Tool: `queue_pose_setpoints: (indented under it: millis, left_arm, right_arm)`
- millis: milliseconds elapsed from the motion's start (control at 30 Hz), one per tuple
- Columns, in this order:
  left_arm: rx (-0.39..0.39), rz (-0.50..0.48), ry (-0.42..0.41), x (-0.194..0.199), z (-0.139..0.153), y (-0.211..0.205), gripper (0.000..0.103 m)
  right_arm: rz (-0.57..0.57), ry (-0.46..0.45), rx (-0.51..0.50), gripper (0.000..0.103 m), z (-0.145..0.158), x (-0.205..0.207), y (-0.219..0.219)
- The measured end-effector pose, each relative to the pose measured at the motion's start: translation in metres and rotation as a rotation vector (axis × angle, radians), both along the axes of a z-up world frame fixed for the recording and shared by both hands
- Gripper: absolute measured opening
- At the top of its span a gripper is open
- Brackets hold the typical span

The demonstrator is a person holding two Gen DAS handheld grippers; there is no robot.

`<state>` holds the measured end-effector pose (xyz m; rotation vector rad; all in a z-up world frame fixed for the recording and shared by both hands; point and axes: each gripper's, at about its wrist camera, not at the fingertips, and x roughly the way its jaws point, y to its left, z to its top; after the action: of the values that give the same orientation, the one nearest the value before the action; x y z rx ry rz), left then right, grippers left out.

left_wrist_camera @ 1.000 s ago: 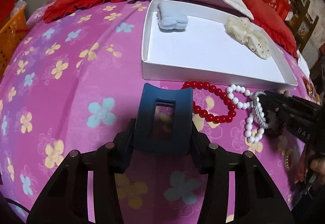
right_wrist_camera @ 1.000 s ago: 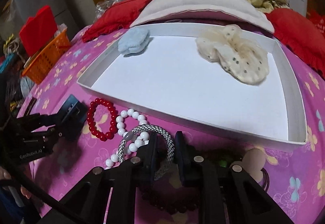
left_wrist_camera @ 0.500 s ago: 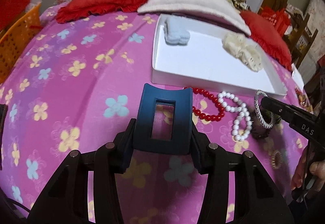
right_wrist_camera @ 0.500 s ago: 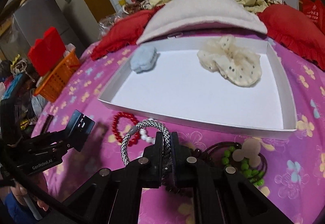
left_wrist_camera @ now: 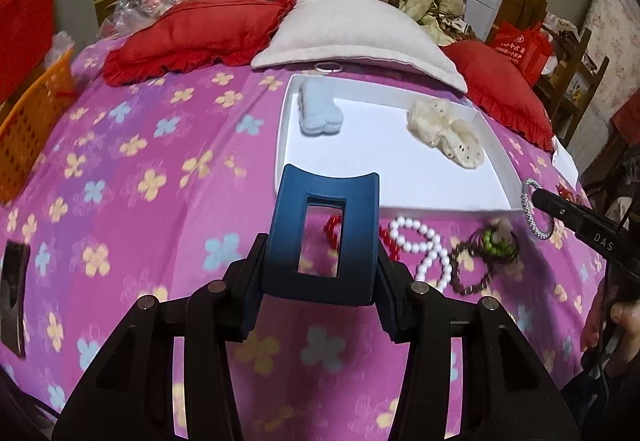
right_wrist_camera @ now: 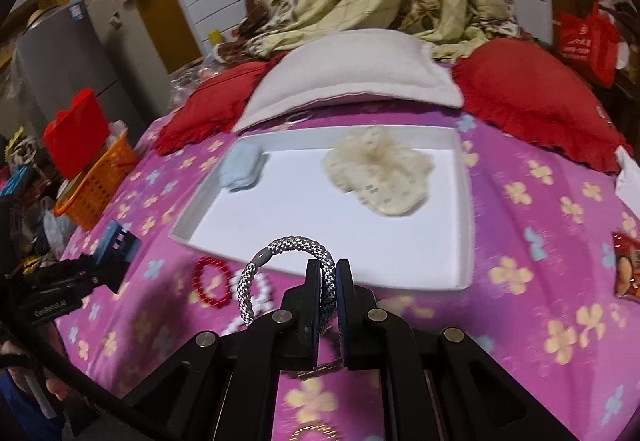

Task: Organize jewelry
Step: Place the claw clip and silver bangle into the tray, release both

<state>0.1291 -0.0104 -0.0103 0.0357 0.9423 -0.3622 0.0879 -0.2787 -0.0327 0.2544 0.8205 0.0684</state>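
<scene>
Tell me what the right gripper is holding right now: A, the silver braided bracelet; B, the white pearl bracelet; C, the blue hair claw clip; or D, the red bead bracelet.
A: the right gripper is shut on the silver braided bracelet, lifted off the bedspread, while the left gripper holds the blue hair claw clip.
</scene>
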Motion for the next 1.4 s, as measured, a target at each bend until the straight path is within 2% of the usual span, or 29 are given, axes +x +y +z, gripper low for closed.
queue_pose_setpoints:
  millis: [300,433,567,667,833,1133,1267,1333,1400]
  left_arm:
    - [0.112,-0.024,0.031,0.068,-0.029,-0.037,0.046]
    - [0.131,-0.003,0.068,0.096,-0.047,-0.04,0.046]
    - [0.121,0.026,0.07,0.107,-0.051,-0.036,0.046]
    - [0.103,0.027,0.083,0.11,-0.055,-0.033,0.047]
    - [0.052,0.039,0.156,0.11,-0.066,-0.026,0.048]
    - [-0.052,0.103,0.216,0.083,-0.072,-0.011,0.052]
    - [-0.042,0.088,0.21,0.081,-0.071,-0.013,0.052]
    - [-0.018,0.071,0.188,0.081,-0.06,-0.015,0.052]
    - [-0.017,0.068,0.135,0.077,-0.04,-0.012,0.053]
  right_arm:
    - [-0.095,0.078,-0.012,0.007,-0.033,0.042,-0.044]
    - [-0.109,0.11,-0.033,0.007,-0.048,0.058,-0.053]
    - [-0.099,0.127,-0.054,0.007,-0.056,0.062,-0.053]
    - [-0.095,0.137,-0.062,0.006,-0.061,0.062,-0.052]
    - [-0.115,0.15,-0.044,0.007,-0.069,0.058,-0.055]
    - [-0.091,0.133,-0.095,0.006,-0.066,0.047,-0.054]
    - [-0.073,0.148,-0.113,0.007,-0.065,0.049,-0.055]
    - [-0.082,0.14,-0.094,0.007,-0.059,0.047,-0.058]
    - [-0.096,0.099,-0.067,0.013,-0.045,0.038,-0.062]
